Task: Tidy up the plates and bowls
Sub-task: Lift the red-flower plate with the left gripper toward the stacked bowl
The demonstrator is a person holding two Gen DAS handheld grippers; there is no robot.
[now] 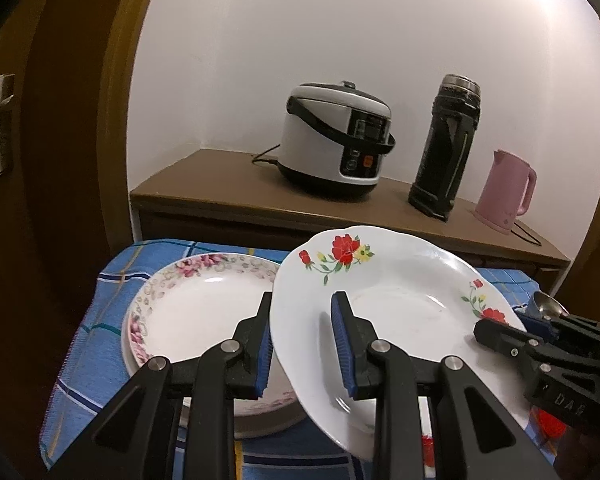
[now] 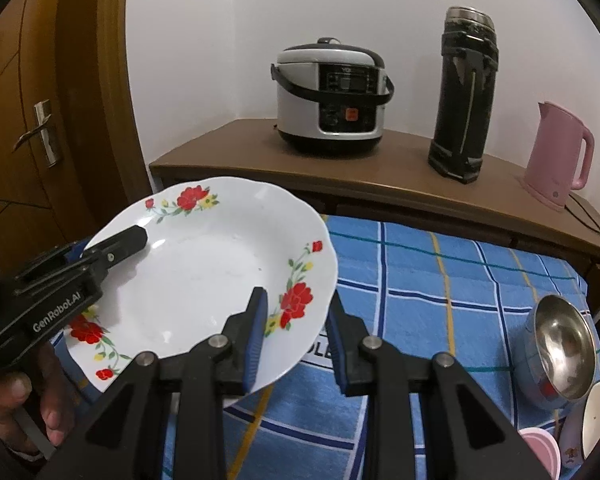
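The left claw (image 1: 302, 344) straddles the near-left rim of the red-flowered plate (image 1: 396, 300), one pad under the rim and one over it, with a visible gap at the upper pad, so whether it truly pinches the plate cannot be told. The right claw (image 2: 296, 338) likewise brackets the plate's (image 2: 204, 276) opposite edge, its left finger over the well and its right finger outside the rim; its jaws stand fairly wide and the grip is just as uncertain. The plate rides tilted between the two claws, above the blue checked table (image 1: 112, 276). Just left of the left claw, a stack of pink-flowered plates (image 1: 196, 300) lies flat on the table, the likely destination. To the right of the right claw, steel bowls (image 2: 560, 356) and small cups sit near the table's edge. Beyond stand a rice cooker (image 1: 336, 140), a dark flask (image 1: 448, 148) and a pink kettle (image 1: 508, 192) on a sideboard. The plate looks like glazed ceramic: stiff, moderately heavy, slick and chip-prone, so it is best held by the flat rim at two opposite points and lowered level, gently, onto the stack.
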